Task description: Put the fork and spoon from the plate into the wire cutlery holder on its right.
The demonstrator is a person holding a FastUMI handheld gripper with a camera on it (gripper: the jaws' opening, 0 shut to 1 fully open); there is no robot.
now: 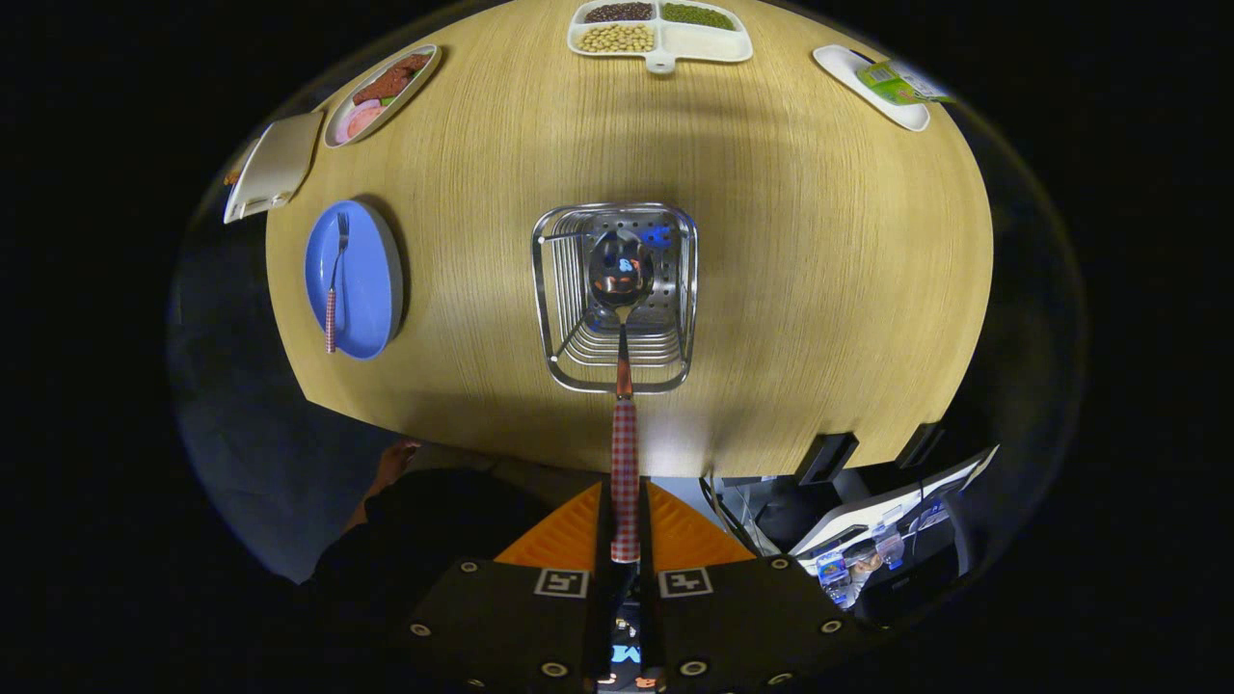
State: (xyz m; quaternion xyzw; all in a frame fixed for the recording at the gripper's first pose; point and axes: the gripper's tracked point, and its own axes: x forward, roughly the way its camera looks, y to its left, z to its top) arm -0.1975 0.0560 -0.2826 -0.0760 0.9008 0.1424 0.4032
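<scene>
Tongs (pixel 625 540) clamp the spoon (pixel 622 318) over the wire cutlery holder (pixel 614 294) mid-table; lower, release, then fetch the fork (pixel 335 280).

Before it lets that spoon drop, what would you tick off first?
1. Gripper shut on the spoon handle: ok.
2. Spoon bowl above the wire cutlery holder opening: ok.
3. Bowl low enough inside the holder: cannot tell.
4. Holder upright on the table: ok.
5. Fork in the holder: not ok, it lies on the blue plate.
6. Person's hand apart from the holder: ok.
</scene>
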